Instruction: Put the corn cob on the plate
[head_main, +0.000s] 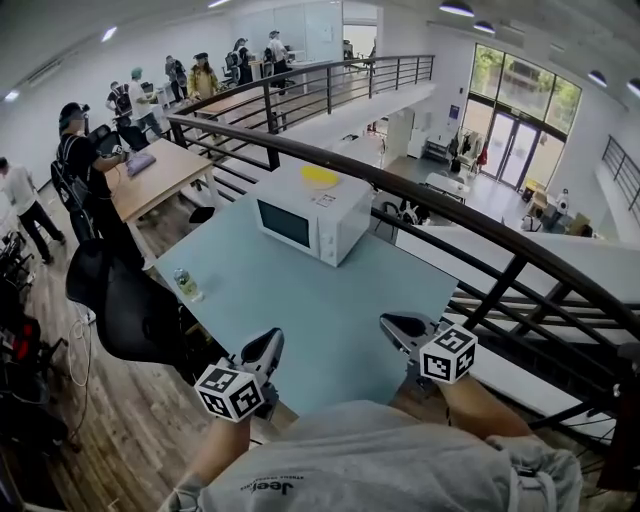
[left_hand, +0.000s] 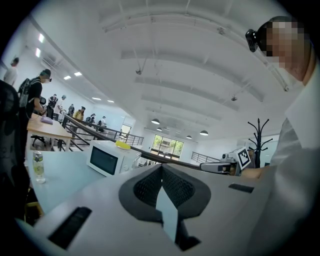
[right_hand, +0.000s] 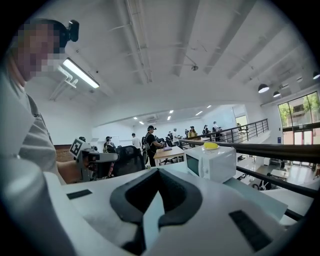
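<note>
No corn cob shows plainly. A flat yellow thing (head_main: 320, 176), perhaps the plate, lies atop the microwave (head_main: 312, 212) at upper centre. A cob is probably light, stiff and prone to rolling, so grip across its middle. The left gripper (head_main: 268, 348) and right gripper (head_main: 398, 328) have their jaws closed on nothing.

Pale blue table (head_main: 300, 310) carries a microwave (head_main: 312, 215) and a bottle (head_main: 186, 284).

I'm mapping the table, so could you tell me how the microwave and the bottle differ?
The microwave is a large white box by the railing, with something yellow on top; the bottle is small, clear and stands at the left edge of the pale blue table. Both stand upright on it.
</note>
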